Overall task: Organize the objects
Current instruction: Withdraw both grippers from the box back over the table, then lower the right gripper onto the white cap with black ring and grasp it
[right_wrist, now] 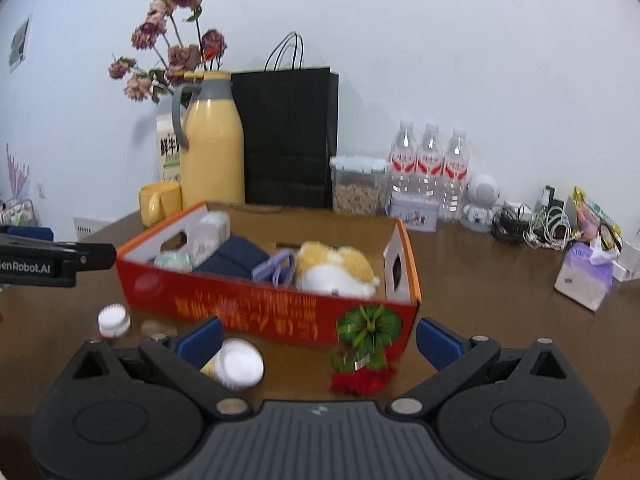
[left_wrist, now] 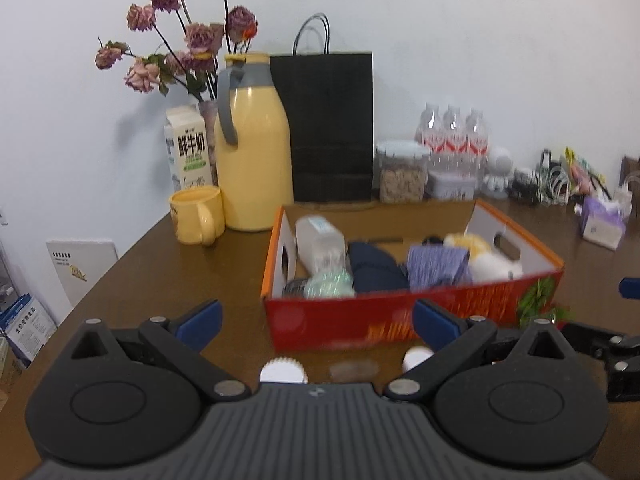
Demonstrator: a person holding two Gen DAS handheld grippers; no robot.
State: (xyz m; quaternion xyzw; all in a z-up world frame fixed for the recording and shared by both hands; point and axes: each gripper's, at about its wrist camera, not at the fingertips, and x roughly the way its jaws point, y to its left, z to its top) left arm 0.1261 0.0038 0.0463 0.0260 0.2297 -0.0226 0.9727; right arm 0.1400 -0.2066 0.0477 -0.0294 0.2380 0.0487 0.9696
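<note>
We hold both grippers low in front of the red box (right_wrist: 264,312), each with its jaws spread wide and nothing between them. The box already holds a plush toy (right_wrist: 336,270), a dark bundle (right_wrist: 232,260) and a clear bottle (left_wrist: 320,244). What we judge is left to tidy sits on the table (right_wrist: 480,300) outside it: two white-capped jars and a red and green ornament (right_wrist: 366,344).

The larger jar (right_wrist: 238,364) lies on its side just inside our right gripper's (right_wrist: 318,340) left finger, cap toward us, its long axis running away toward the box. It is plainly nearer this hand. The ornament lies between the same jaws, touching the box's front corner.

The smaller jar (left_wrist: 283,370) stands upright just below our left gripper (left_wrist: 316,324), close to centre, partly hidden by the gripper body
</note>
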